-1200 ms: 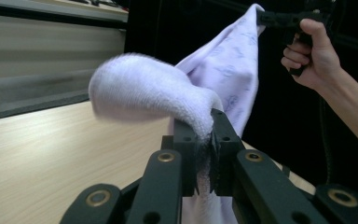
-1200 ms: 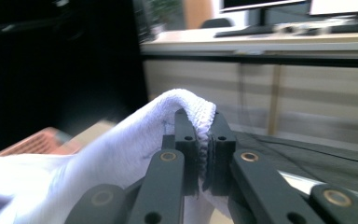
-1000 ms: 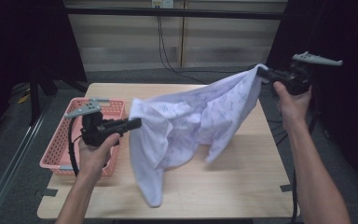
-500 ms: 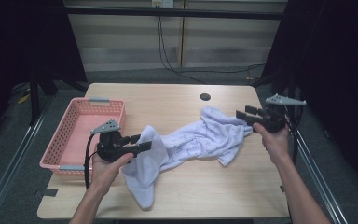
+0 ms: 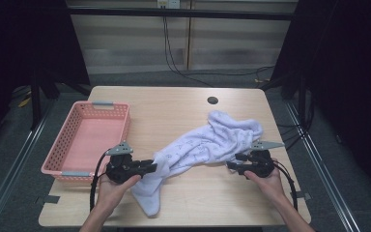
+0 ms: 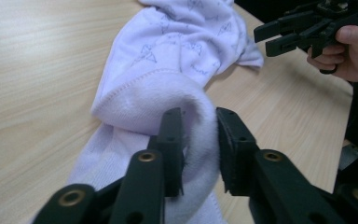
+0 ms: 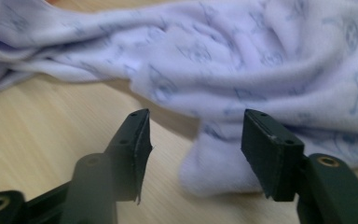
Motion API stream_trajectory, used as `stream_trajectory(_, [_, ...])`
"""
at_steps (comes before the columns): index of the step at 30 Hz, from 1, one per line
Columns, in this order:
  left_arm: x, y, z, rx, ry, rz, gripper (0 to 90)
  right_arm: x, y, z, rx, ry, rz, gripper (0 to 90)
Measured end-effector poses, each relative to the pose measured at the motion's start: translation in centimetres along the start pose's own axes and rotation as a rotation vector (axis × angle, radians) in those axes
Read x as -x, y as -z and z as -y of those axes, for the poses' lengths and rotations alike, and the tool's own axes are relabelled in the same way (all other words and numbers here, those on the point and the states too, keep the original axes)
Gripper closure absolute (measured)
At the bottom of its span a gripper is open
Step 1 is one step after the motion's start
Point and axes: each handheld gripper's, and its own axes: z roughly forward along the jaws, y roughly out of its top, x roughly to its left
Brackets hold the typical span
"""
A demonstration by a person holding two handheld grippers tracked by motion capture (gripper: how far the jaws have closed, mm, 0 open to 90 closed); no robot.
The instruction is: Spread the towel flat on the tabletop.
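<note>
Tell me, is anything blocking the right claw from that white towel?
Nothing visible. The right claw sits open at the towel, a corner of the cloth lying between its jaws on bare table. The left claw has a fold between its jaws.

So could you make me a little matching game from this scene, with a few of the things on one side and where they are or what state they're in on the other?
Things:
1. towel
2. basket
3. left gripper
4. right gripper

States or places:
A. pink, standing at the table's left edge
B. jaws apart, a towel corner lying between them, pads not pressing
C. pale, printed, lying crumpled across the table's middle
D. jaws around a fold of towel near its lower end

Pairs: 1-C, 2-A, 3-D, 4-B
</note>
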Motion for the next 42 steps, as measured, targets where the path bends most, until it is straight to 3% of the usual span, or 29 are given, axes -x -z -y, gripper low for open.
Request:
stream_trajectory(3, [-0.4,-0.5,0.4,-0.027,-0.001,-0.017,68.8,0.4,-1.1,1.0,-0.062,0.017,0.03,39.3])
stream_trajectory(5, [-0.8,-0.7,0.6,-0.027,0.017,-0.011,68.8,0.1,-1.8,1.2,-0.066,0.049,0.053,38.7])
stream_trajectory(7, [-1.3,-0.8,0.8,-0.022,0.046,0.005,68.7,0.0,-2.1,1.0,-0.064,0.07,0.066,42.8])
stream_trajectory(9, [-1.7,-1.0,1.0,-0.029,0.068,0.001,66.7,0.1,-2.3,0.8,-0.072,0.098,0.113,58.6])
stream_trajectory(10, [-1.7,-1.1,1.0,-0.029,0.072,-0.008,66.7,0.5,-2.3,0.6,-0.074,0.094,0.117,69.8])
stream_trajectory(11, [-1.7,-1.2,1.1,-0.029,0.076,0.009,66.6,1.6,-2.1,0.4,-0.072,0.028,0.104,76.2])
stream_trajectory(12, [-1.6,-1.2,1.1,-0.026,0.084,0.02,66.6,2.3,-1.9,0.4,-0.07,0.009,0.106,77.9])
stream_trajectory(14, [-1.4,-1.3,1.1,-0.027,0.088,0.038,66.6,3.3,-1.4,0.4,-0.081,0.017,0.173,79.1])
stream_trajectory(15, [-1.2,-1.5,1.2,-0.027,0.116,0.077,66.6,3.9,-1.2,0.3,-0.082,0.006,0.18,79.4])
stream_trajectory(16, [-1.0,-1.6,1.2,-0.03,0.116,0.093,66.9,4.9,-0.7,0.4,-0.079,-0.024,0.209,79.3])
stream_trajectory(18, [-0.4,-1.5,0.9,-0.032,0.083,0.096,73.0,5.9,-0.2,0.6,-0.062,-0.058,0.203,76.7])
stream_trajectory(19, [-0.2,-1.4,0.8,-0.024,0.072,0.092,74.9,5.9,0.0,0.7,-0.055,-0.06,0.194,70.9])
stream_trajectory(21, [-0.3,-0.9,0.3,0.001,0.06,0.079,75.0,5.3,0.4,0.8,-0.04,-0.049,0.195,60.1])
stream_trajectory(23, [-0.8,-0.3,-0.3,0.026,0.071,0.027,72.8,3.7,1.1,0.5,-0.009,-0.038,0.176,52.7])
stream_trajectory(24, [-1.1,0.0,-0.5,0.044,0.092,0.005,68.6,1.9,1.6,0.4,0.017,-0.018,0.116,53.1])
stream_trajectory(26, [-1.1,0.7,-0.9,0.083,0.095,-0.011,68.6,1.1,1.7,0.3,0.024,-0.014,0.096,53.5])
stream_trajectory(28, [-0.5,1.3,-1.2,0.09,0.053,-0.028,66.9,-1.0,1.5,0.1,0.026,0.024,0.033,55.7])
stream_trajectory(29, [-0.1,1.5,-1.4,0.094,0.026,-0.01,68.7,-2.7,0.6,-0.1,0.016,0.042,-0.036,60.5])
stream_trajectory(30, [0.6,1.7,-1.5,0.092,-0.016,0.001,71.8,-3.4,-0.1,-0.3,0.007,0.048,-0.079,62.9])
stream_trajectory(31, [0.6,1.7,-1.5,0.092,-0.016,0.001,74.0,-3.4,-0.1,-0.3,0.007,0.048,-0.079,62.9])
stream_trajectory(35, [1.5,-0.3,-1.0,0.009,-0.081,0.087,73.9,-6.4,-3.8,-1.5,-0.052,0.107,-0.177,68.2])
stream_trajectory(38, [1.3,-2.3,-0.4,-0.054,-0.088,0.039,59.8,-7.9,-6.4,-2.5,-0.06,0.147,-0.212,63.5])
stream_trajectory(40, [0.9,-2.9,-0.3,-0.073,-0.084,0.007,57.9,-8.3,-7.8,-2.8,-0.064,0.16,-0.225,59.2])
stream_trajectory(42, [0.5,-3.3,-0.2,-0.1,-0.107,-0.063,60.5,-8.8,-9.1,-3.0,-0.075,0.163,-0.236,52.1])
